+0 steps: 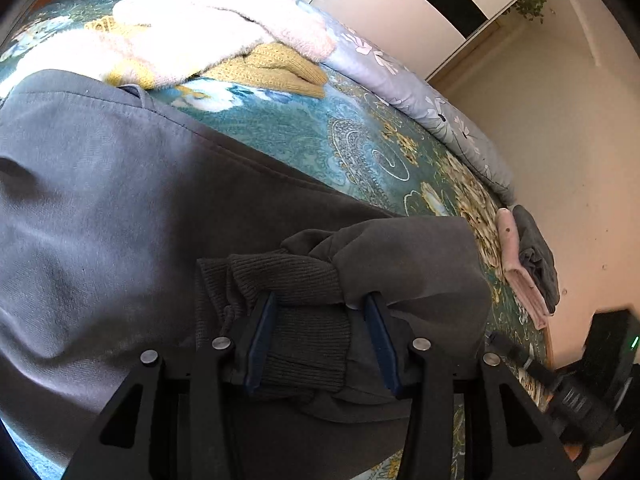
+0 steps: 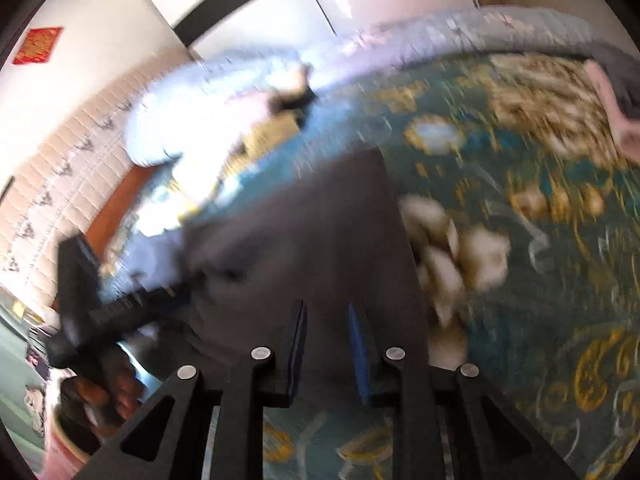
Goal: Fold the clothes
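Note:
A dark grey sweatshirt (image 1: 120,200) lies spread on the teal floral bedspread (image 1: 360,148). My left gripper (image 1: 320,304) is shut on its ribbed cuff (image 1: 304,340), with the sleeve bunched between the blue pads. The right wrist view is blurred. It shows the same grey sweatshirt (image 2: 320,232) on the bedspread (image 2: 520,240). My right gripper (image 2: 326,312) hangs just above the grey cloth with a narrow gap between its jaws and nothing seen in them. The left gripper (image 2: 120,304) shows at the left of that view, held by a hand.
A pile of pink fluffy (image 1: 192,32) and yellow knit clothes (image 1: 280,68) lies at the far side of the bed. A folded pink and grey stack (image 1: 528,264) sits at the bed's right edge. A lilac quilt (image 1: 420,92) runs along the far edge by the wall.

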`<state>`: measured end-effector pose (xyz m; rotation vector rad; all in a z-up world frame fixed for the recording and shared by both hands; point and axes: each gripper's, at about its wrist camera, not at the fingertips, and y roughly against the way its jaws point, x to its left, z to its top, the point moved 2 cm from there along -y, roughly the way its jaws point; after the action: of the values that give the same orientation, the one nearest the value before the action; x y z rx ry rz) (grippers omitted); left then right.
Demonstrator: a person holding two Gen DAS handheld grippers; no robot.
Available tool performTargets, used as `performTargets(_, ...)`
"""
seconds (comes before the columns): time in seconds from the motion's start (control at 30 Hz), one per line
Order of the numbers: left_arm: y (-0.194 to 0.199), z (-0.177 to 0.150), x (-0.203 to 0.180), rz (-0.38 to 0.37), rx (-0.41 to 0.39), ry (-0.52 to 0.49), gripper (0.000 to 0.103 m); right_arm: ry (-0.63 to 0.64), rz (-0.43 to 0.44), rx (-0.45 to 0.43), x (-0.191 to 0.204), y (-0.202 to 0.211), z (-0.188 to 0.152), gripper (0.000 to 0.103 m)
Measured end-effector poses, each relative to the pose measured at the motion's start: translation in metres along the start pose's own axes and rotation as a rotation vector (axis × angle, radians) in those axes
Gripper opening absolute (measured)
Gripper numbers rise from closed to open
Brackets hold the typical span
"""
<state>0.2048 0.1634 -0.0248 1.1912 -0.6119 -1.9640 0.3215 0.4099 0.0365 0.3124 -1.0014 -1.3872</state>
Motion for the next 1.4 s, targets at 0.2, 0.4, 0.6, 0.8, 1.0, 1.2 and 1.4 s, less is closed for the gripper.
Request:
performTargets(0.2, 0.0, 0.0, 0.001, -0.012, 0.006, -0.003, 0.047, 0.035, -0.067, 0.025, 0.007, -0.027, 0.049, 0.023)
performTargets(0.4, -0.001, -0.001, 0.003, -0.032, 0.007, -0.004, 0.047, 0.015, -0.146, 0.155, -0.005, -0.073, 0.067, 0.024)
performTargets(0.6, -0.001, -0.001, 0.005, -0.041, 0.006, 0.0, 0.047, -0.017, -0.162, 0.237, -0.018, -0.092, 0.061, 0.021)
performTargets(0.8, 0.001, -0.002, 0.006, -0.045, -0.003, 0.014, 0.047, -0.015, -0.084, 0.103, -0.004, -0.031, 0.036, 0.023)
performTargets(1.0, 0.001, -0.003, 0.005, -0.041, -0.018, 0.025, 0.048, 0.038, -0.115, 0.094, 0.006, -0.011, -0.017, 0.024)
performTargets(1.2, 0.01, -0.003, 0.014, -0.101, -0.027, 0.091, 0.048, 0.02, -0.156, 0.09, 0.001, -0.021, -0.031, 0.024)
performTargets(1.4, 0.076, -0.009, 0.039, -0.178, -0.135, 0.15, 0.048, -0.026, -0.122, -0.07, 0.014, 0.032, -0.041, 0.024)
